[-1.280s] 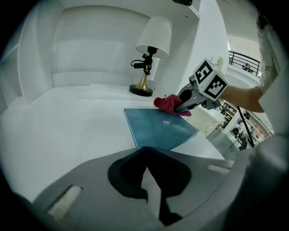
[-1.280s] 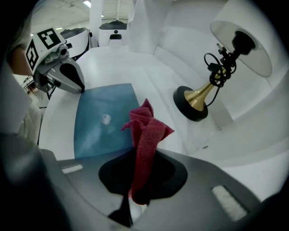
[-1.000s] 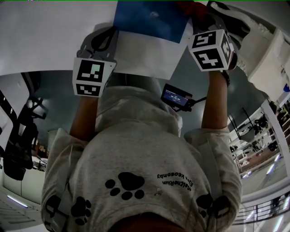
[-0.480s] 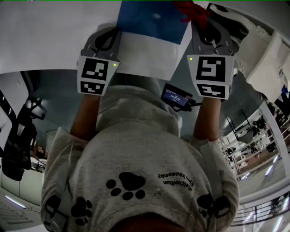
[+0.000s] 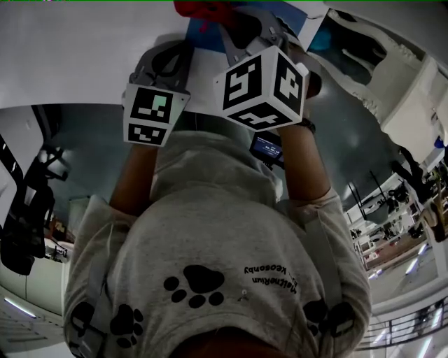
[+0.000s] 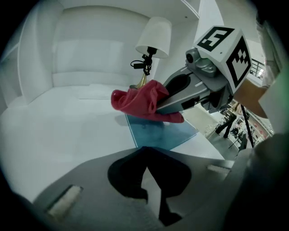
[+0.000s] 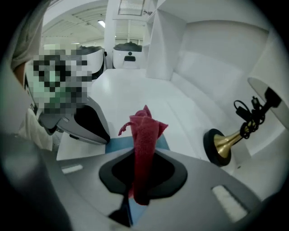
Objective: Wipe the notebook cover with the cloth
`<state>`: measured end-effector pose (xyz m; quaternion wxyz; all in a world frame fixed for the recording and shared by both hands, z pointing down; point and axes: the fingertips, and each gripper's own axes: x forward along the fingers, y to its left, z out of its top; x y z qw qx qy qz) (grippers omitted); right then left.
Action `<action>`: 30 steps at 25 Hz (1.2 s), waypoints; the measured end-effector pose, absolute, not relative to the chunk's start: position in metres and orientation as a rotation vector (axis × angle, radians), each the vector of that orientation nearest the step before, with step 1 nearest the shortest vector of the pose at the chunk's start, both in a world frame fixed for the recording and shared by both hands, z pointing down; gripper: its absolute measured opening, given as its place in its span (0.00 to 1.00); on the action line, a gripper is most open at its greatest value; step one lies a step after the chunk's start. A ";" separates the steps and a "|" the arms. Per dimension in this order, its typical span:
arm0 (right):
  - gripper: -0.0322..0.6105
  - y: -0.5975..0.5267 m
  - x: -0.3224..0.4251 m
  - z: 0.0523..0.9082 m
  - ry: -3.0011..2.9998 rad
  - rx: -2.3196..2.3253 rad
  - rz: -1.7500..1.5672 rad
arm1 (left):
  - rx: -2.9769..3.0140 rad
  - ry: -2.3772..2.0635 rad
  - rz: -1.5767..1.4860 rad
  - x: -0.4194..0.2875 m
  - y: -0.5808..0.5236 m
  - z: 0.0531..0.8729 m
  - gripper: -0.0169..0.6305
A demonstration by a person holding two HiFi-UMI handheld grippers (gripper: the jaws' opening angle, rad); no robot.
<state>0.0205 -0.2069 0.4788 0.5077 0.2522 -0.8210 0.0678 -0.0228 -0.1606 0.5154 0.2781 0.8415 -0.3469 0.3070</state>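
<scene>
Right hand-held gripper (image 7: 141, 158): jaws clamped on the red cloth (image 7: 145, 131). The cloth is pinched as a folded strip, and its free end sticks out past the jaw tips.

Left hand-held gripper (image 6: 145, 151): jaws are seen together. Nothing can be made out between them. The tips are placed at the near corner of the notebook (image 6: 158, 133). Whether an edge is pinched cannot be told.

The notebook, with a blue cover, is laid flat on the white counter (image 6: 67, 122). A white sheet (image 6: 203, 146) is seen along its near right side.

In the left gripper view, the right hand-held gripper (image 6: 162, 106) is reached in from the right and the cloth (image 6: 140, 103) is bunched over the far part of the cover. A shadow is cast on the blue beneath it. Contact between cloth and cover cannot be confirmed.

In the head view, both hand-held grippers are held out at the top of the frame: left (image 5: 164, 56) at the left edge of the white sheet (image 5: 203, 73), right (image 5: 241, 24) angled in over the notebook (image 5: 301, 12). The cloth (image 5: 199, 8) is cut off by the top edge.

A lamp (image 6: 153, 38) with a white shade and brass base is seen on the counter just behind the notebook. The lamp base (image 7: 221, 144) is seen at the right in the right gripper view, apart from the cloth.
</scene>
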 end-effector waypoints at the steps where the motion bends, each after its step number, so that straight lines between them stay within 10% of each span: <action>1: 0.12 -0.207 0.015 0.484 -1.974 0.588 0.162 | 2.258 -0.932 0.823 -0.023 -0.160 0.515 0.02; 30: 0.12 -0.177 0.098 0.511 -1.810 0.576 0.275 | 2.265 -0.943 0.833 -0.026 -0.157 0.513 0.02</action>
